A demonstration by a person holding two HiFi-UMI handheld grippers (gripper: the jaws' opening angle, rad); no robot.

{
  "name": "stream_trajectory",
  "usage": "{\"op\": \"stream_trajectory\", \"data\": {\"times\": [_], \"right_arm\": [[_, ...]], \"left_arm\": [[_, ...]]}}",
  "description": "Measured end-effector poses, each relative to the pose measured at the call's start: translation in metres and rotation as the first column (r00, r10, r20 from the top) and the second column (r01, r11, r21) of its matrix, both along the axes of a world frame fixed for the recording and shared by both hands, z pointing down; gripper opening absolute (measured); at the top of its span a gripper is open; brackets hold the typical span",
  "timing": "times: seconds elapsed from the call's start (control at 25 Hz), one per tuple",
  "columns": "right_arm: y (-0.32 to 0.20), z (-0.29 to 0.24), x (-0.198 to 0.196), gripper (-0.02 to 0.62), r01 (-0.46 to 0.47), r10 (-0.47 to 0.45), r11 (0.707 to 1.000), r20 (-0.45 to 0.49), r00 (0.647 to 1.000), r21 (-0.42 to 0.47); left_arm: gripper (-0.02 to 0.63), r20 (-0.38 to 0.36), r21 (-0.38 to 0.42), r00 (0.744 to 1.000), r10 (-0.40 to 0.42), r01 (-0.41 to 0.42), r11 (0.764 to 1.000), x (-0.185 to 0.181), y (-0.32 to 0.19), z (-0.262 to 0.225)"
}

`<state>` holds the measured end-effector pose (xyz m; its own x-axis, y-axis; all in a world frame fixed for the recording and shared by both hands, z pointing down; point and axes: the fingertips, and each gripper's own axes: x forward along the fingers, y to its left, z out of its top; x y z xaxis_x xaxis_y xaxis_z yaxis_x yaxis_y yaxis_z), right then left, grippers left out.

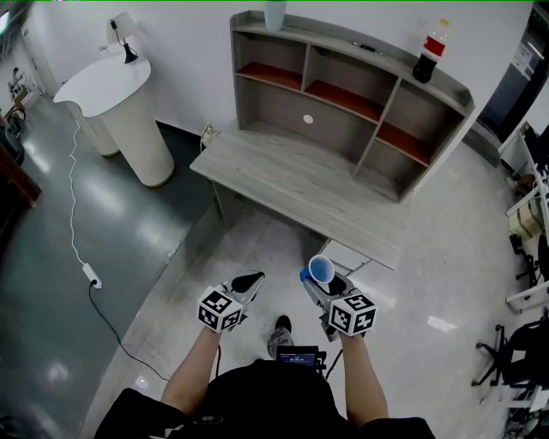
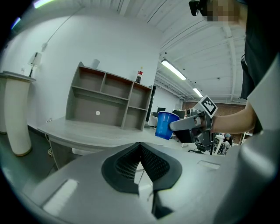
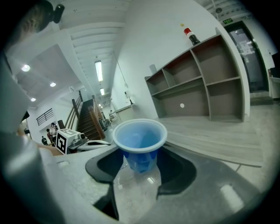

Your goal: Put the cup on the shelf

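The grey shelf (image 1: pixel 343 94) stands on the tabletop (image 1: pixel 292 176), ahead of the person. Short of it, the right claw (image 1: pixel 328 285) grips the blue cup (image 1: pixel 322 269) upright; the left claw (image 1: pixel 249 280) is closed and empty.

A grey wood surface (image 1: pixel 292 184) stood against the white wall. At its back sat a shelf (image 1: pixel 283 111) of open compartments, some of them red-floored. On the shelf's top board stood a dark bottle (image 1: pixel 431 51) near the right end and a pale vessel (image 1: pixel 274 15) near the left. A white cable (image 1: pixel 71 206) trailed across the glossy grey floor (image 1: pixel 51 343) to a power strip (image 1: pixel 93 276).
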<state>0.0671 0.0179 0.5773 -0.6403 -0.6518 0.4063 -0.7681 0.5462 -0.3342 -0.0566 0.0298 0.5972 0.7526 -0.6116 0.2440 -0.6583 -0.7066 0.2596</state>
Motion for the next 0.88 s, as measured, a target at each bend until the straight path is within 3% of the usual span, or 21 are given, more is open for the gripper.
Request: {"op": "stream_trajectory", "data": {"times": [0.88], "right_arm": [[-0.165, -0.006, 0.056, 0.241, 0.056, -0.056, 0.998, 0.013, 0.998, -0.004]], "left_arm": [[0.0, 0.022, 0.006, 0.997, -0.077, 0.077, 0.997, 0.052, -0.159, -0.012]]}}
